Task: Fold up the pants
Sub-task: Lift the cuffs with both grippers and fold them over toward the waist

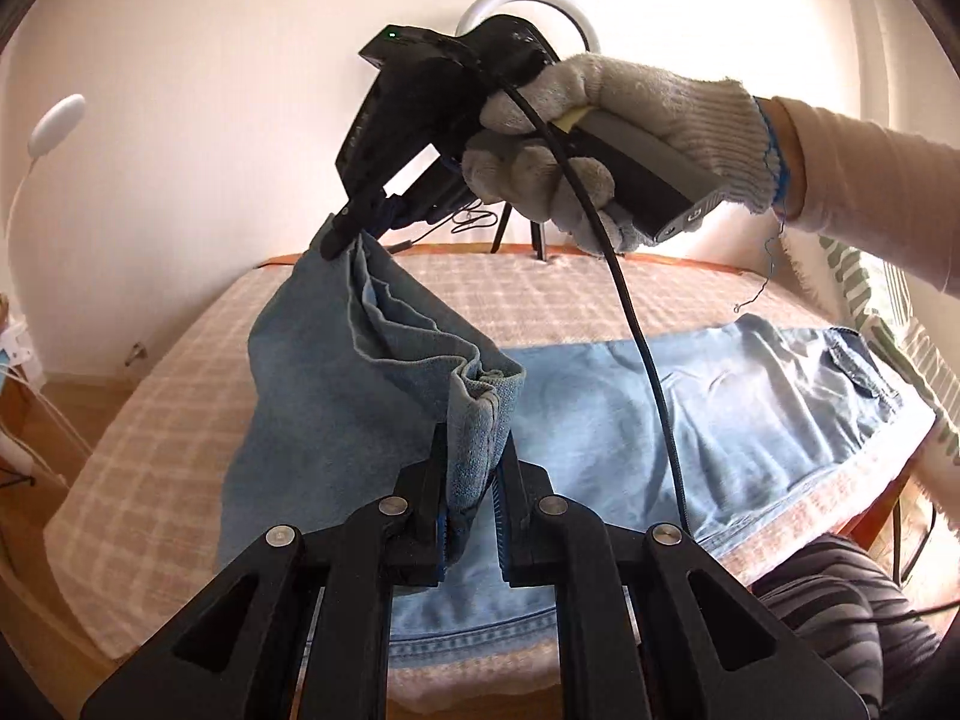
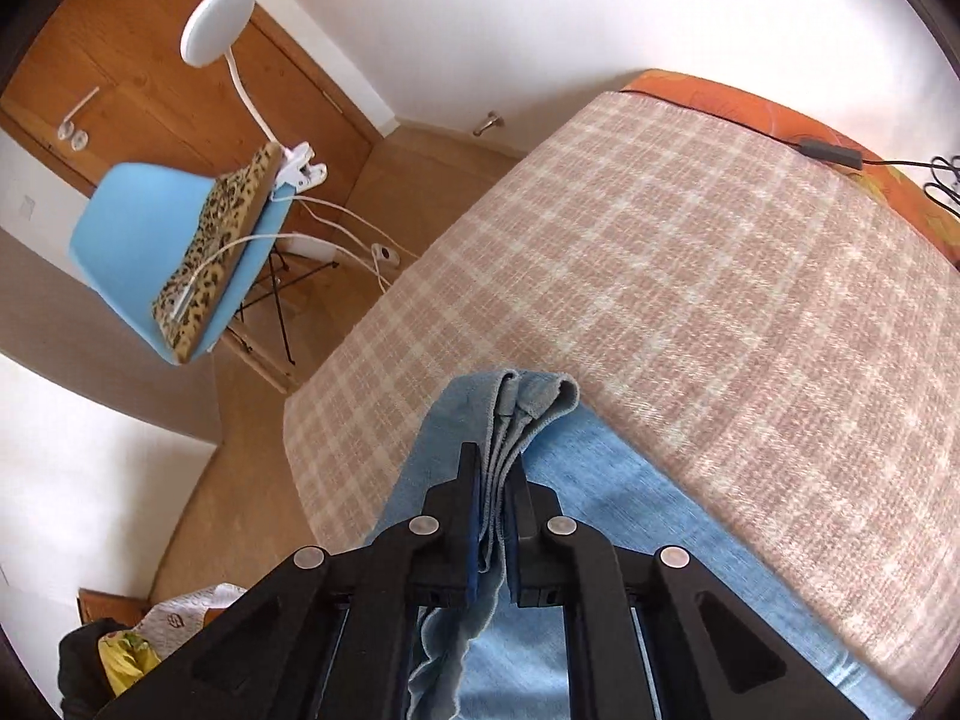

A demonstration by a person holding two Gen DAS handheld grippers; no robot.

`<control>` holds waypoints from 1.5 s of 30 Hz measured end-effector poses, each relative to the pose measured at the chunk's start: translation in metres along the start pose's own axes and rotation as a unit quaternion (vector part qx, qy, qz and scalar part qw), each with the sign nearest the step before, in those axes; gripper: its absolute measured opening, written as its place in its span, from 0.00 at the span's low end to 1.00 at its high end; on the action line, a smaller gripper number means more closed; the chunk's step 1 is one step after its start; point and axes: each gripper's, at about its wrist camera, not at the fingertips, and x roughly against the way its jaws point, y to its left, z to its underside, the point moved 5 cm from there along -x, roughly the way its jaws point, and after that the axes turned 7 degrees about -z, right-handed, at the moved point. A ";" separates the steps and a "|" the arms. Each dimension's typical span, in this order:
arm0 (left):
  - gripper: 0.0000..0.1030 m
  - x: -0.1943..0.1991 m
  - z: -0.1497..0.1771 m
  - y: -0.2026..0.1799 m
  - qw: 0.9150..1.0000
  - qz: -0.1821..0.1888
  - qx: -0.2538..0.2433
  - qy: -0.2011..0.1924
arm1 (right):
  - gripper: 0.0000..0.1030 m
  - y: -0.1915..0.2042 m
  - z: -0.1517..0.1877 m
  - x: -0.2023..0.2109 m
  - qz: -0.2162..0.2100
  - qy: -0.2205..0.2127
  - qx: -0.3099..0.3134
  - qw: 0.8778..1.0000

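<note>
Since both grippers, left gripper (image 1: pixel 471 468) & right gripper (image 2: pixel 493 480), are pinching the jeans (image 1: pixel 690 420) hem lifted off the bed (image 1: pixel 150 450), it's mid-fold imo; next carry hem right toward waistband.

Walls: plain white, bright with daylight.
Floor: light wooden boards (image 2: pixel 414 174).
Bed: wide beige-and-white plaid blanket (image 2: pixel 690 276) — an orange patterned sheet (image 2: pixel 708 93) shows at its far edge.
Door: brown wooden door (image 2: pixel 138 54) with a metal handle.
Chair: pale blue plastic chair (image 2: pixel 138 240) with a leopard-print cushion (image 2: pixel 219 240).
Lamp: white round-headed clip lamp (image 2: pixel 217 15) — clamped to the chair.
</note>
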 end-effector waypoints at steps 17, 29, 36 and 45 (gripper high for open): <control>0.09 -0.007 -0.028 -0.173 0.982 0.164 -0.088 0.012 | 0.04 -0.114 0.108 0.184 0.040 -0.110 -0.106 0.988; 0.09 -0.019 -0.014 -0.231 0.967 0.216 -0.119 0.060 | 0.04 -0.190 0.178 0.224 0.064 -0.126 -0.165 0.976; 0.09 -0.017 -0.022 -0.265 0.957 0.248 -0.137 0.061 | 0.04 -0.210 0.203 0.249 0.078 -0.132 -0.172 0.973; 0.09 -0.014 -0.034 -0.333 0.936 0.299 -0.177 0.051 | 0.04 -0.238 0.248 0.308 0.108 -0.157 -0.192 0.963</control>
